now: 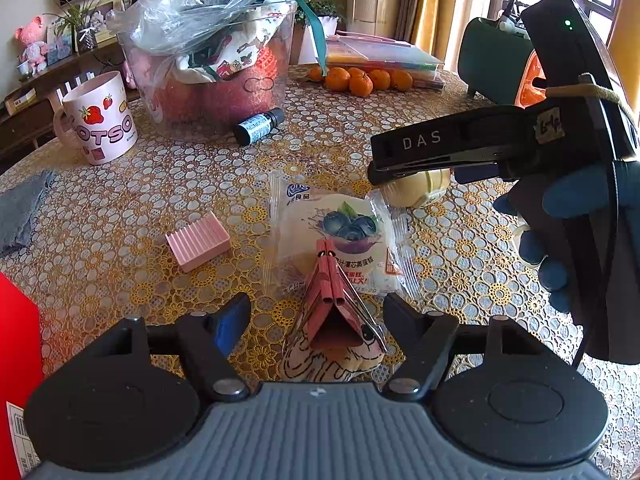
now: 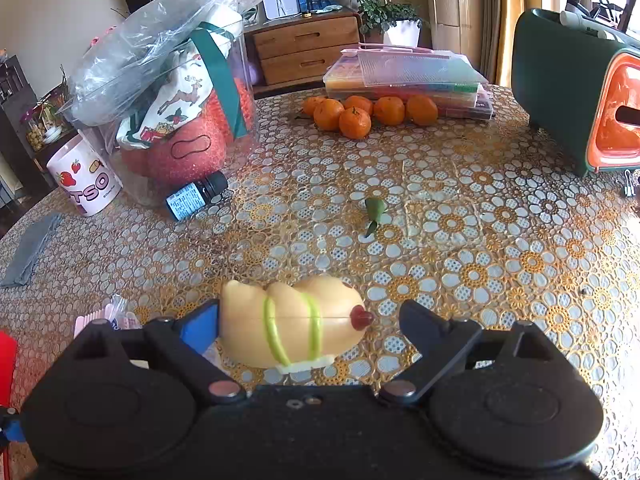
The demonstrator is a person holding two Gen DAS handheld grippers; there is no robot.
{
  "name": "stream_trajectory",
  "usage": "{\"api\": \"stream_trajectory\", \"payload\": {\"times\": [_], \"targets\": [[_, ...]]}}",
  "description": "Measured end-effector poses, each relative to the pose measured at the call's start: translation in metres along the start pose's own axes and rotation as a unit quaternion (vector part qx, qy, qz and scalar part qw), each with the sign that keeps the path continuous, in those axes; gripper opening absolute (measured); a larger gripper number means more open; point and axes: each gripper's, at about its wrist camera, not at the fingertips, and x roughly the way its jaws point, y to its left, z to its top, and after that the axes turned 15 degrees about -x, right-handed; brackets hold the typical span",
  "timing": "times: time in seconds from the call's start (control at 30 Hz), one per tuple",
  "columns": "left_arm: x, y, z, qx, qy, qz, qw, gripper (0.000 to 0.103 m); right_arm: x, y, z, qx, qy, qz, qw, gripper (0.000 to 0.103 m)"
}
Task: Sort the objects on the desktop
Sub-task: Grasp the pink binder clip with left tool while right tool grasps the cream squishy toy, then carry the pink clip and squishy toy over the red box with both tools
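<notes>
My left gripper (image 1: 316, 312) is open, its fingers either side of a pink clip with a cartoon body (image 1: 340, 320) lying on the table. Just beyond lies a wrapped blueberry cake (image 1: 340, 232), and a pink ribbed block (image 1: 199, 242) to its left. My right gripper (image 2: 310, 320) is open around a cream toy with green bands (image 2: 288, 320), which rests on the table; the left finger is close to it. In the left wrist view the right gripper (image 1: 440, 156) hovers over that toy (image 1: 420, 190).
A clear tub stuffed with bags (image 1: 208, 52), a strawberry mug (image 1: 100, 120), a small dark bottle (image 1: 258, 126), several oranges (image 2: 360, 114), a flat plastic case (image 2: 412, 80), a green-orange box (image 2: 580, 92), a green leaf (image 2: 374, 210), a grey cloth (image 1: 20, 212).
</notes>
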Motion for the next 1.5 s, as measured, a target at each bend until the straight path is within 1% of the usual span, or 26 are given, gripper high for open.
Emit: {"api": "stream_trajectory", "payload": {"times": [0.1, 0.13, 0.2, 0.37, 0.4, 0.43, 0.53, 0.67, 0.83, 1.0, 1.3, 1.43, 1.5], "targets": [[0.001, 0.000, 0.000, -0.003, 0.003, -0.006, 1.0000, 0.060, 0.000, 0.002, 0.000, 0.000, -0.002, -0.002, 1.000, 0.092], [0.001, 0.000, 0.000, -0.003, 0.003, -0.007, 1.0000, 0.060, 0.000, 0.002, 0.000, 0.001, -0.002, -0.001, 1.000, 0.091], [0.001, -0.001, 0.000, -0.002, 0.004, -0.011, 0.9999, 0.052, 0.000, 0.003, 0.000, 0.003, -0.001, 0.002, 1.000, 0.089], [0.002, -0.002, 0.000, -0.005, 0.009, -0.019, 0.9998, 0.045, -0.001, 0.003, -0.002, 0.011, -0.001, 0.009, 1.000, 0.088], [0.002, -0.002, 0.000, -0.008, 0.008, -0.020, 0.9997, 0.044, -0.001, 0.003, -0.002, 0.013, 0.000, 0.011, 1.000, 0.086], [0.001, -0.001, 0.000, -0.012, 0.007, -0.020, 0.9997, 0.044, -0.001, 0.002, -0.003, 0.017, 0.001, 0.014, 1.000, 0.080], [0.001, 0.000, 0.002, -0.016, 0.009, -0.022, 0.9996, 0.043, -0.002, 0.001, -0.003, 0.025, 0.002, 0.023, 0.999, 0.077], [0.000, -0.001, 0.003, -0.018, 0.009, -0.022, 0.9995, 0.040, -0.005, 0.001, -0.004, 0.026, 0.001, 0.023, 0.999, 0.075], [-0.002, 0.000, 0.004, -0.023, 0.008, -0.027, 0.9993, 0.037, -0.015, 0.000, -0.007, 0.033, -0.006, 0.029, 0.999, 0.073], [-0.009, 0.000, 0.006, -0.028, 0.001, -0.032, 0.9991, 0.034, -0.032, 0.002, -0.012, 0.024, -0.015, 0.026, 0.999, 0.073], [-0.024, 0.003, 0.010, -0.042, -0.013, -0.042, 0.9981, 0.025, -0.062, -0.003, -0.033, 0.013, -0.014, 0.020, 1.000, 0.072], [-0.030, 0.005, 0.009, -0.049, -0.018, -0.045, 0.9976, 0.024, -0.075, -0.002, -0.043, 0.010, -0.013, 0.025, 1.000, 0.072], [-0.035, 0.006, 0.008, -0.052, -0.021, -0.048, 0.9973, 0.021, -0.082, 0.001, -0.048, 0.005, -0.012, 0.034, 0.999, 0.072]]}}
